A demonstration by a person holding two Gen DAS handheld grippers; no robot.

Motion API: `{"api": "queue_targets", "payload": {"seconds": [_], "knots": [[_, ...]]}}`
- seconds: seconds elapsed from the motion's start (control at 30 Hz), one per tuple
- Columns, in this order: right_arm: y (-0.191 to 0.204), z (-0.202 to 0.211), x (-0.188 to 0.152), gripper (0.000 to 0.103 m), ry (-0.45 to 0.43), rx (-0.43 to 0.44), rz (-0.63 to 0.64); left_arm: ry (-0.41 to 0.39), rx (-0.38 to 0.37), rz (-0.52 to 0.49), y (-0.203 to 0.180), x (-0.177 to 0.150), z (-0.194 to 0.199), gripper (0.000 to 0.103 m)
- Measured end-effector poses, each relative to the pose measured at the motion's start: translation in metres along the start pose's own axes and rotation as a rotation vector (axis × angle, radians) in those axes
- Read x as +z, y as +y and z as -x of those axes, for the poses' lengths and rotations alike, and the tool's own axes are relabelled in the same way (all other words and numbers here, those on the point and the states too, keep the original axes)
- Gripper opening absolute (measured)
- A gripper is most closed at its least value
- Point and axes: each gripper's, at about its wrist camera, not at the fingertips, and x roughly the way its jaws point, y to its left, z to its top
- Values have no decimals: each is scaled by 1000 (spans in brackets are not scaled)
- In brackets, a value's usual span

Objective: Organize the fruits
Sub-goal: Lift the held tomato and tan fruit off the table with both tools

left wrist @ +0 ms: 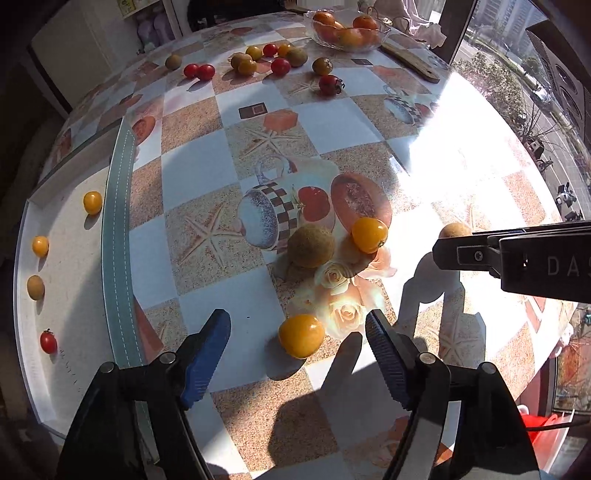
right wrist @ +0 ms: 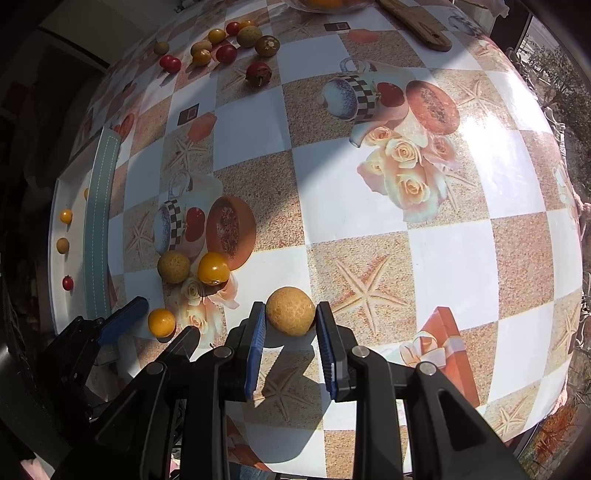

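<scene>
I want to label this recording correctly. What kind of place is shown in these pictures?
Probably a home dining area. The table wears a printed checked cover with cups and roses, a glass bowl of oranges stands at its far edge, and a large window beside it looks down on a street with trees.

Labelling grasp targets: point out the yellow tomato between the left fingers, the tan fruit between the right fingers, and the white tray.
yellow tomato (left wrist: 301,335): left wrist view, middle of its skin.
tan fruit (right wrist: 290,311): right wrist view, centre of its rough surface.
white tray (left wrist: 74,266): left wrist view, bare floor.
</scene>
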Motion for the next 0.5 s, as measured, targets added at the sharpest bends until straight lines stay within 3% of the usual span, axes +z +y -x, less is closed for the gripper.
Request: {"api": "queue_targets", "payload": {"seconds": [0.17,0.2,0.27,0.3,0.5], "knots": [[-1,0,0,30,-3,2,-4,11,5,-13,0,4,-5,73],[-1,1,0,30,-3,3,-7,22,4,-9,0,3,-7,54],[-3,1,-1,30,-5,2,-10,16,-23,1,-1,1,-6,39],[-4,2,-2,30,-5,3,-12,15,-32,-12,-3,0,-6,25],[-5,4,-2,30,-15,5,-25,43,-112,54,5,-4,-2,25]]}}
